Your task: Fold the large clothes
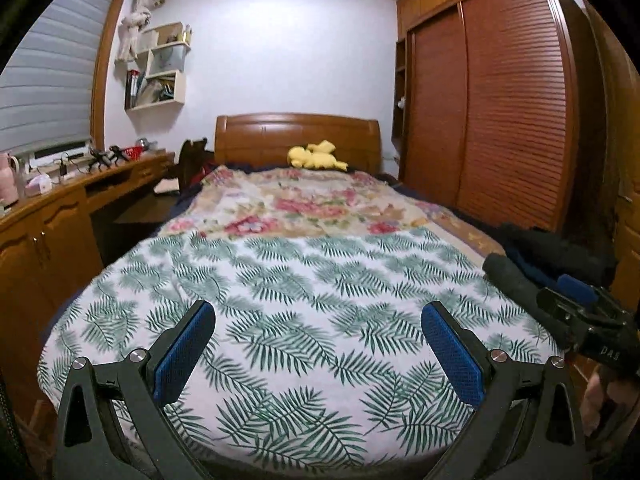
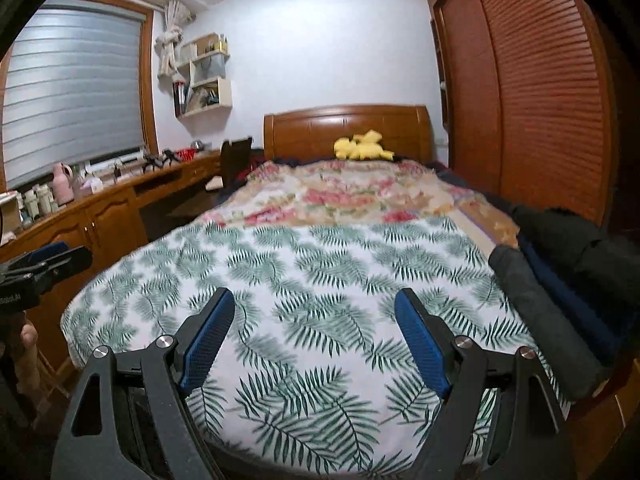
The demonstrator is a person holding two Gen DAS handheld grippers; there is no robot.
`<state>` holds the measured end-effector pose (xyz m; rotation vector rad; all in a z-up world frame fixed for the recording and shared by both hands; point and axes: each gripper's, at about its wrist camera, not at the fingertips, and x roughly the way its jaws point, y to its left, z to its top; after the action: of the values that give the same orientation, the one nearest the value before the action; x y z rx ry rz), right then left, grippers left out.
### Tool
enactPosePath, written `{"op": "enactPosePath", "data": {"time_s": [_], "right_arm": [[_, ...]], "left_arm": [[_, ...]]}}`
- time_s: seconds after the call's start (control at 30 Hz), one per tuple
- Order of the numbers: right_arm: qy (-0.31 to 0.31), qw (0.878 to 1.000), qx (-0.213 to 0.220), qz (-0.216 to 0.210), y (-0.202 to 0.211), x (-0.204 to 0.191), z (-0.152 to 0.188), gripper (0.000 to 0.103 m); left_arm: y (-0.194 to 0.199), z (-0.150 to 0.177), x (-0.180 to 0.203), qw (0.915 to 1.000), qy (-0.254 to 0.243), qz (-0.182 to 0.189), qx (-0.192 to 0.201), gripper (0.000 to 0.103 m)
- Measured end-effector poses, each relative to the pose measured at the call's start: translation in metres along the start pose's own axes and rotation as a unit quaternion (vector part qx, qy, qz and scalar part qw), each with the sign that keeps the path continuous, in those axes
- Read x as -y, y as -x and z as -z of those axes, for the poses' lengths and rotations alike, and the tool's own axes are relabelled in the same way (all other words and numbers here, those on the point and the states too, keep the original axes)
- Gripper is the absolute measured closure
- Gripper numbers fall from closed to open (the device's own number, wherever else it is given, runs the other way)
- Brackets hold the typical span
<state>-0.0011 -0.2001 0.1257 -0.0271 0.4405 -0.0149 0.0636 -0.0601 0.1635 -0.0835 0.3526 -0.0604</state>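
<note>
A pile of dark clothes (image 2: pixel 560 280) lies along the right edge of the bed: a rolled grey piece, a navy piece and a black piece; it also shows in the left wrist view (image 1: pixel 536 264). My left gripper (image 1: pixel 318 312) is open and empty, held above the foot of the bed. My right gripper (image 2: pixel 314 300) is open and empty, also above the foot. The right gripper shows at the right edge of the left wrist view (image 1: pixel 588 312), next to the pile. The left gripper shows at the left edge of the right wrist view (image 2: pixel 44 268).
The bed carries a white sheet with green leaves (image 1: pixel 304 300) and a floral cover (image 1: pixel 304 200) beyond. A yellow plush toy (image 1: pixel 316 156) lies by the headboard. A wooden desk (image 1: pixel 60 208) runs along the left, a wardrobe (image 1: pixel 500 112) along the right.
</note>
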Motion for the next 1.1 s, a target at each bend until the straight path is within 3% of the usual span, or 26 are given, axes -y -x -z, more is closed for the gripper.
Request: {"op": "enactPosePath", "data": {"time_s": [0.27, 0.47, 1.1], "right_arm": [[0.004, 1.000, 0.021, 0.001, 0.011, -0.004, -0.011, 0.020], [0.004, 1.000, 0.021, 0.001, 0.011, -0.004, -0.010, 0.020], [0.005, 1.000, 0.021, 0.002, 0.011, -0.005, -0.010, 0.020]], "left_arm": [[0.026, 0.016, -0.007, 0.9998, 0.002, -0.002, 0.018, 0.001], [0.007, 0.024, -0.014, 0.9999, 0.003, -0.003, 0.015, 0.001], [0.014, 0.023, -0.015, 0.9999, -0.008, -0.005, 0.012, 0.001]]}}
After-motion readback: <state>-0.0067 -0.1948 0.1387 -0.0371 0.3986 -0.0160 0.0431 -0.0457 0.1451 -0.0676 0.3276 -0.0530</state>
